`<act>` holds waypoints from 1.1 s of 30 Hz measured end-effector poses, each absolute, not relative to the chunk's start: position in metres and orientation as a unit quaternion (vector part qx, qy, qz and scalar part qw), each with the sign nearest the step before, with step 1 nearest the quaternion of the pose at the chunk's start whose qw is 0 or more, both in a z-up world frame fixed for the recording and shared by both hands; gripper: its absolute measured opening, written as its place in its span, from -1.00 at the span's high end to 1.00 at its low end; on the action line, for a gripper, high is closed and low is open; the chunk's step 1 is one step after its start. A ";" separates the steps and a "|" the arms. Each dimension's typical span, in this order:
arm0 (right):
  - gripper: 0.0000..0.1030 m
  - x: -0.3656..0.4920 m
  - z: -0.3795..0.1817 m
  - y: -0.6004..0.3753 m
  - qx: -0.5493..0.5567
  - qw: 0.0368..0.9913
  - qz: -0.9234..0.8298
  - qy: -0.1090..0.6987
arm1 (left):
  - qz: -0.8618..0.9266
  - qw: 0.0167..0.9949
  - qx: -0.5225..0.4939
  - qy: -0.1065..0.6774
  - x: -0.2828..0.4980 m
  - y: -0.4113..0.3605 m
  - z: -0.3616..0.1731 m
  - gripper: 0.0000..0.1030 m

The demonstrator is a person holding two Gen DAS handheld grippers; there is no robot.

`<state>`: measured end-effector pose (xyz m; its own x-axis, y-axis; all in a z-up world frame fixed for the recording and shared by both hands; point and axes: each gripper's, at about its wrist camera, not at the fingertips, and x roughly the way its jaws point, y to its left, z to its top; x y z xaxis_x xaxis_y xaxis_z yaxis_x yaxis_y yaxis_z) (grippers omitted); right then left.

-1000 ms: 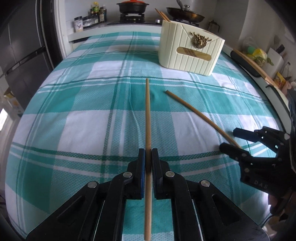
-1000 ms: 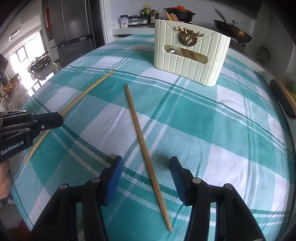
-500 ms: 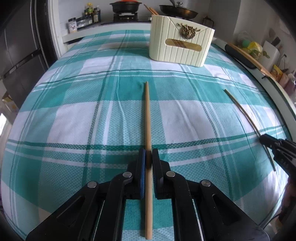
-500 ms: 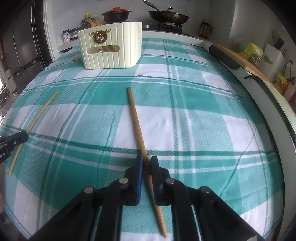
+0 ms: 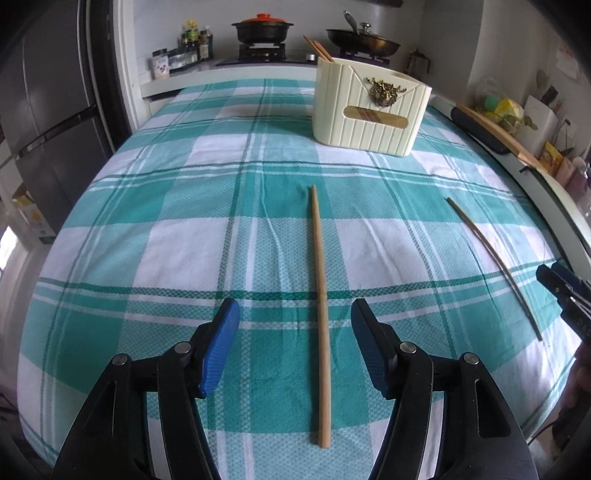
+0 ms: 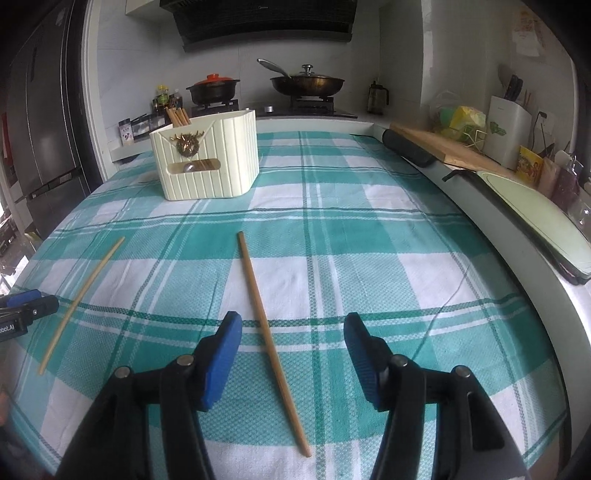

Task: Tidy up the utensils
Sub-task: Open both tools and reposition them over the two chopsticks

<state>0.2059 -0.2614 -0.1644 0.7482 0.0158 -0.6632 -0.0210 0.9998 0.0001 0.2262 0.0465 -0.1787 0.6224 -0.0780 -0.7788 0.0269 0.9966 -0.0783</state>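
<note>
Two wooden chopsticks flat on the tabletop, well apart, neither gripped.

Left chopstick point(image 5: 320, 264) point(image 6: 79, 299): lying lengthwise between the spread fingers of the left hand-held gripper point(image 5: 295, 326), tip pointing toward the utensil holder. No contact with either blue pad point(image 5: 221, 343).

Right chopstick point(image 6: 271, 288) point(image 5: 493, 264): lying at a slight diagonal between the fingers of the right hand-held gripper point(image 6: 293, 339), closer to the left finger than to the right one. No contact with the pads.

Left hand-held gripper: jaws wide apart, holding nothing, poised low above the cloth. Right hand-held gripper: jaws wide apart, holding nothing. Each gripper partly visible at the edge of the other's view, beside the near end of the other chopstick.

Cream ribbed utensil holder point(image 5: 369, 107) point(image 6: 205, 157): upright on the far part of the tabletop, bearing a brass ornament and a slot window on the front, with several chopsticks point(image 5: 317, 48) point(image 6: 177, 116) standing in its rear compartment.

Teal-and-white checked tablecloth point(image 5: 177, 236) point(image 6: 369, 229): covering the tabletop.

Beyond: stove with a black pot with orange lid point(image 5: 263, 27) and a lidded wok point(image 6: 306, 83); wooden cutting board point(image 6: 443, 147) at the right edge.
</note>
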 end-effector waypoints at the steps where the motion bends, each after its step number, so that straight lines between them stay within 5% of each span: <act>1: -0.14 0.205 -0.165 -0.262 -0.004 0.935 0.009 0.354 | -0.026 0.901 -0.033 0.431 0.224 0.051 -0.177 -0.30; 33: -0.14 0.202 -0.149 -0.272 0.013 0.945 0.036 0.324 | -0.017 0.898 -0.113 0.426 0.229 0.094 -0.156 -0.38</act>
<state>0.2023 -0.2718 -0.1486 0.7879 0.0757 -0.6111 -0.0587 0.9971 0.0478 0.2292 0.0943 -0.1565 0.6368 -0.1272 -0.7605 -0.0660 0.9737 -0.2181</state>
